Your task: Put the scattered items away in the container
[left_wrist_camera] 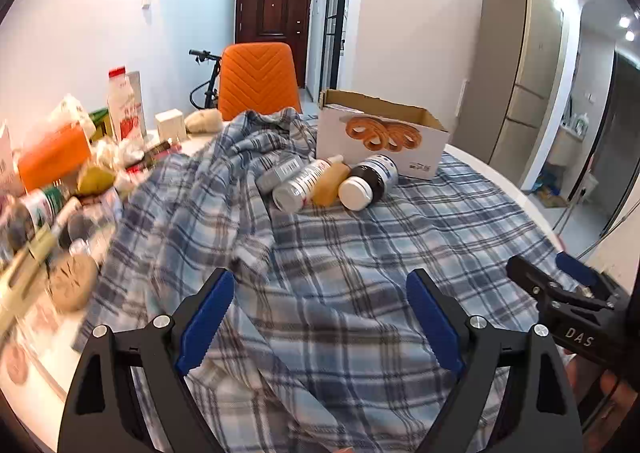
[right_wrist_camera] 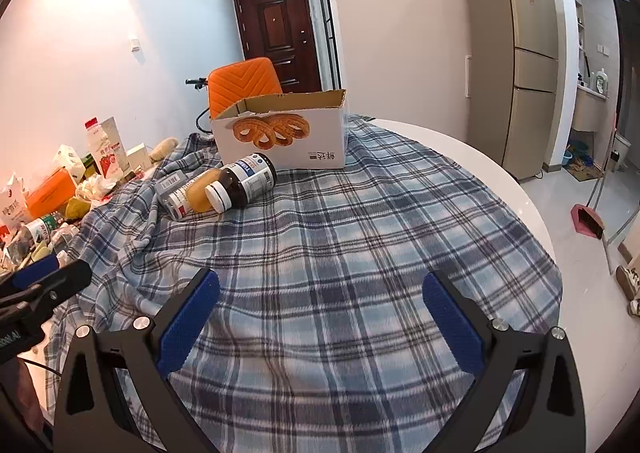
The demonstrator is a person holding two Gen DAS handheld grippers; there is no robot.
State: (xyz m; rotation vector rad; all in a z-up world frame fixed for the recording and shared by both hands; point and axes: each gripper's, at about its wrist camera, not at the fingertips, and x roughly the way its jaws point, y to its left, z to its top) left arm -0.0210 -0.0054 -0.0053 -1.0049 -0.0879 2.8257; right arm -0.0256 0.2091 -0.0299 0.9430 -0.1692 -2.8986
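Observation:
An open white cardboard box (left_wrist_camera: pixel 382 139) printed with pretzels stands on a blue plaid cloth (left_wrist_camera: pixel 360 253); it also shows in the right wrist view (right_wrist_camera: pixel 280 139). In front of it lie a dark bottle with a white cap (left_wrist_camera: pixel 370 179) (right_wrist_camera: pixel 242 183), an amber bottle (left_wrist_camera: pixel 330 181) (right_wrist_camera: pixel 202 189), a white bottle (left_wrist_camera: pixel 298 187) (right_wrist_camera: pixel 178 203) and a small grey box (left_wrist_camera: pixel 280 173) (right_wrist_camera: pixel 172 181). My left gripper (left_wrist_camera: pixel 320 317) is open and empty above the cloth, well short of the bottles. My right gripper (right_wrist_camera: pixel 320 323) is open and empty, also over bare cloth.
A heap of packets, cartons and bottles (left_wrist_camera: pixel 60 181) (right_wrist_camera: pixel 52 193) crowds the table's left side. An orange chair (left_wrist_camera: pixel 258 81) stands behind the table. The white table edge (right_wrist_camera: pixel 500 181) curves on the right. A fridge (right_wrist_camera: pixel 516 53) stands beyond.

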